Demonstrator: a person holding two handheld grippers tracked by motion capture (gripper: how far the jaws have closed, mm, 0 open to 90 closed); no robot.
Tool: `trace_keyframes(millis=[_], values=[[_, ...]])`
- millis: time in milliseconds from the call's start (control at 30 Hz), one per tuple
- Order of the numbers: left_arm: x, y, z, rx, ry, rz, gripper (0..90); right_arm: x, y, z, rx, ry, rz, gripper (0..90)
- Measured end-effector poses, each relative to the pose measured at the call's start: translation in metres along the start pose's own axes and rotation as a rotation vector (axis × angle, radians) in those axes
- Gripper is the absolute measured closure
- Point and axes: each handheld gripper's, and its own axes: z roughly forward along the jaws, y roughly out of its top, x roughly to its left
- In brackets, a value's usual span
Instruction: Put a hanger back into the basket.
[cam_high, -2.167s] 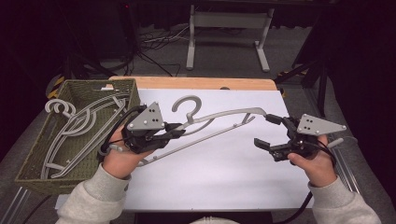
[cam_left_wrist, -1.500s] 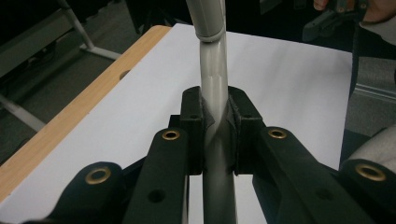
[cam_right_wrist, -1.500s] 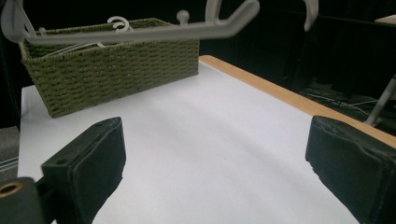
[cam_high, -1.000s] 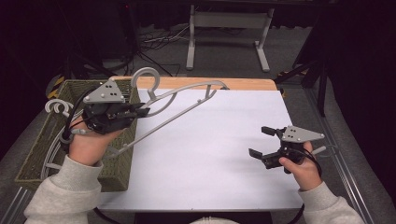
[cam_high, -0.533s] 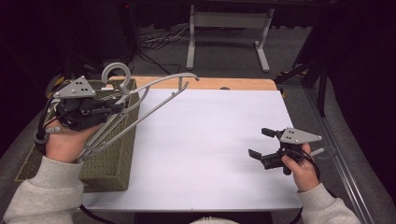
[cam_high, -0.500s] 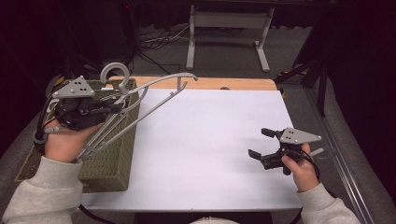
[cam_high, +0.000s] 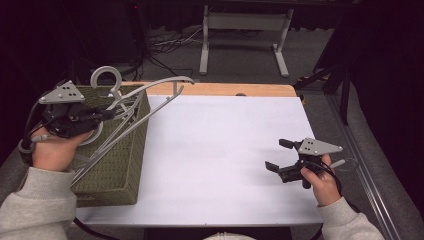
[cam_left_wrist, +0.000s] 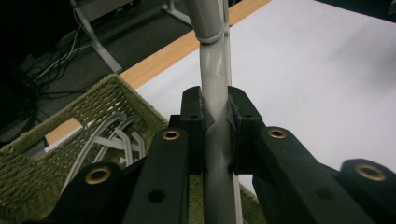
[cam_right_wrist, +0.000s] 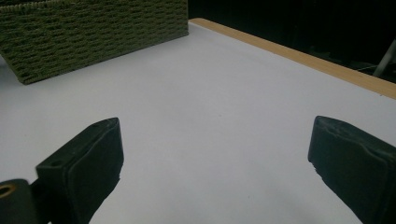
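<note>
Left tool (cam_high: 102, 116) clamped tight on a grey plastic coat hanger (cam_high: 150, 91), pads pressed on either side of the hanger's bar in the left gripper view (cam_left_wrist: 215, 135). Held over the woven green basket (cam_high: 120, 165) at the left end of the table (cam_high: 215, 150), with the hanger's hook (cam_high: 106, 77) standing up above the basket's far rim and one arm reaching out past the rim over the white tabletop. Lower bar slanting down across the basket's near wall toward the left sleeve (cam_high: 30, 210).

White table surface bare across its middle, edged at the far side by a strip of light wood (cam_high: 225, 89). Basket set at the table's left edge, its woven side also seen at the top left of the right gripper view (cam_right_wrist: 93, 32).

Inside the basket, more pale hangers (cam_left_wrist: 114, 135) lying together, seen past the jaws in the left gripper view.

Right tool (cam_high: 281, 156) held just above the table near the right front corner, well apart from the basket and hanger, jaws spread wide with nothing between them; same wide gap plain in the right gripper view (cam_right_wrist: 215, 158), with bare white tabletop between the two black pads.
</note>
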Motion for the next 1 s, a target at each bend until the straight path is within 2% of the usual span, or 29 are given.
trace_keyframes(millis=[300, 467, 733, 1000], values=[[0.016, -0.019, -0.006, 0.003, 0.048, -0.041, 79.6, 0.0, -0.002, 0.001, 0.001, 0.011, 0.014, 3.9], [0.031, -0.035, -0.011, 0.023, 0.088, -0.065, 79.6, 0.0, -0.002, 0.001, 0.002, 0.01, 0.014, 3.9], [0.046, -0.047, -0.017, 0.021, 0.138, -0.103, 79.6, 0.001, -0.003, 0.004, 0.008, 0.017, 0.015, 3.9], [0.061, -0.061, -0.013, 0.035, 0.208, -0.181, 79.6, 0.001, -0.003, 0.004, 0.009, 0.02, 0.015, 3.9]])
